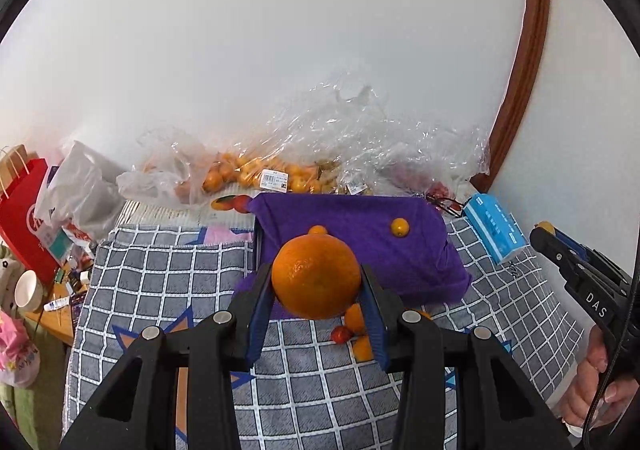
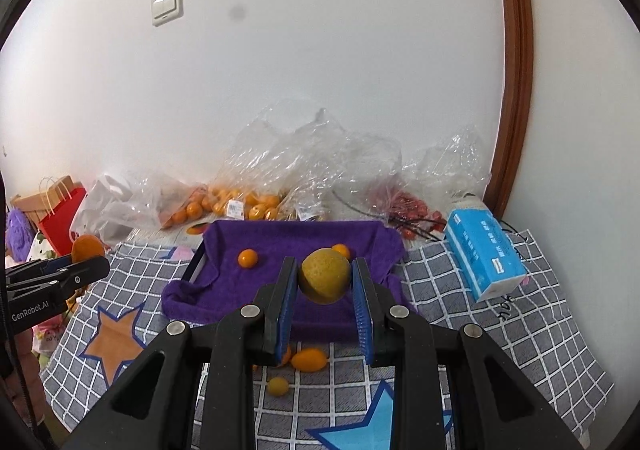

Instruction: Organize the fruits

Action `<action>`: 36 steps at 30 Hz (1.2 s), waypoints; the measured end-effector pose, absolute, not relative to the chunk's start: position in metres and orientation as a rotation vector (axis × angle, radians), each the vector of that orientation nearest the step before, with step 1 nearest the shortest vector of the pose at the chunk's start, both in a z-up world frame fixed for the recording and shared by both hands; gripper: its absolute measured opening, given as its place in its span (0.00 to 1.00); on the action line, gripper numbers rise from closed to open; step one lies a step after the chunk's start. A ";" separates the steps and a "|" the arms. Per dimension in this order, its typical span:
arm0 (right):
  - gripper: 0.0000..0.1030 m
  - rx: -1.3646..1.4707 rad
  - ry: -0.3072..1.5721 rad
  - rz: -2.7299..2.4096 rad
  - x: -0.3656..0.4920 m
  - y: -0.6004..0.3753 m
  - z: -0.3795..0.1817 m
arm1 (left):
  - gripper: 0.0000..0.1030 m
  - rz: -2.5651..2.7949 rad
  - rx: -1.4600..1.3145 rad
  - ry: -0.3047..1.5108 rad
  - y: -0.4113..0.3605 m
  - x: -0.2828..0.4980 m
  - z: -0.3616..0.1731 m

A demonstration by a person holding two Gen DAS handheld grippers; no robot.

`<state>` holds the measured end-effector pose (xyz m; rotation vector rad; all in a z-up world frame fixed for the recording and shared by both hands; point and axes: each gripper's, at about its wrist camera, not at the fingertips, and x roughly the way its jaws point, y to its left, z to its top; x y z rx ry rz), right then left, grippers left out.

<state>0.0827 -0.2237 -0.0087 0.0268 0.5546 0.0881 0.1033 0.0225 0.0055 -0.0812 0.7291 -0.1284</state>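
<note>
Both tools are loaded. Left tool [image 1: 316, 292] pinches a big orange [image 1: 316, 276] between its blue pads, clear of the cloth below; right tool [image 2: 325, 284] is pressed onto a dull yellow-green fruit [image 2: 325, 275], also lifted, over the near part of the tray [image 2: 280, 246].

That purple-lined tray is the landmark. Two small kumquats [image 2: 247, 258] already lie inside it, one toward its left, another further back, half hidden behind the yellow-green fruit. Just in front of the tray, on the checked cloth [image 2: 460, 330], loose fruit waits: an oval orange one [image 2: 308, 359], a small yellow one [image 2: 278, 386], and a red cherry tomato [image 1: 341, 334]. Behind the tray, bags [image 2: 240, 202] of more fruit sit unopened against the wall.

So I'd judge it early: two in, two on the way, several left.
</note>
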 end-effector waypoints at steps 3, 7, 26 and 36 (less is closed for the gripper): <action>0.26 0.029 0.557 0.084 0.090 -0.225 -0.007 | 0.38 -0.134 -0.083 0.735 0.023 0.110 0.005; 0.26 0.029 0.557 0.082 0.099 -0.225 -0.007 | 0.38 -0.138 -0.085 0.736 0.024 0.119 0.007; 0.26 0.012 0.591 0.088 0.152 -0.214 -0.013 | 0.38 -0.118 -0.112 0.753 0.042 0.167 0.002; 0.26 0.008 0.621 0.084 0.180 -0.210 -0.027 | 0.38 -0.114 -0.114 0.780 0.047 0.197 -0.010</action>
